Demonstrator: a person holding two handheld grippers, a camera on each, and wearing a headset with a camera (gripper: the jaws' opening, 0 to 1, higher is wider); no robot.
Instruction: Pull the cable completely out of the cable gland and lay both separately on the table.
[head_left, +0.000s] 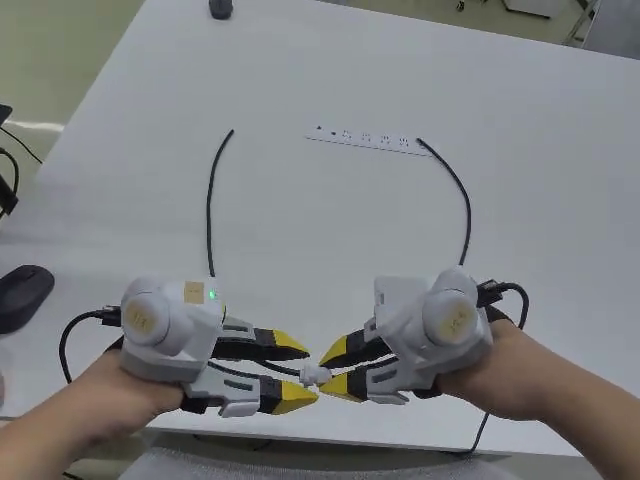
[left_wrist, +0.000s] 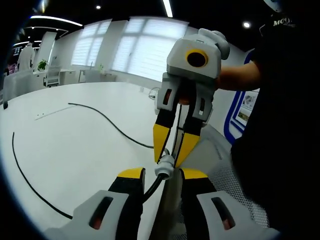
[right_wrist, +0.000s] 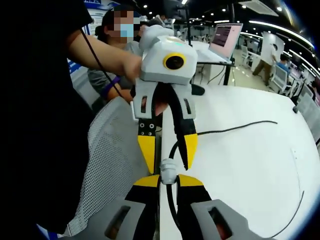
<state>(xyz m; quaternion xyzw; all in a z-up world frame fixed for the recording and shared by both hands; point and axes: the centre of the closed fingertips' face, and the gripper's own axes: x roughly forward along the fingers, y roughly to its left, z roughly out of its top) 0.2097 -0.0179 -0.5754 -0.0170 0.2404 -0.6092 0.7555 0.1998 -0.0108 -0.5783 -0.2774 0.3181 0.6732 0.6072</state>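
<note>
At near edge of white tabletop (head_left: 330, 230), small white plastic cable gland (head_left: 315, 375) sits between two yellow-tipped grippers meeting tip to tip. Right gripper (head_left: 328, 370): jaws closed onto gland. Thin black cable (left_wrist: 151, 188) seated in gland, running back between jaws of left gripper (head_left: 300, 372), which stand apart around it. Farther out on tabletop: flat white power strip (head_left: 365, 140). Black computer mouse (head_left: 22, 295) at far left.
</note>
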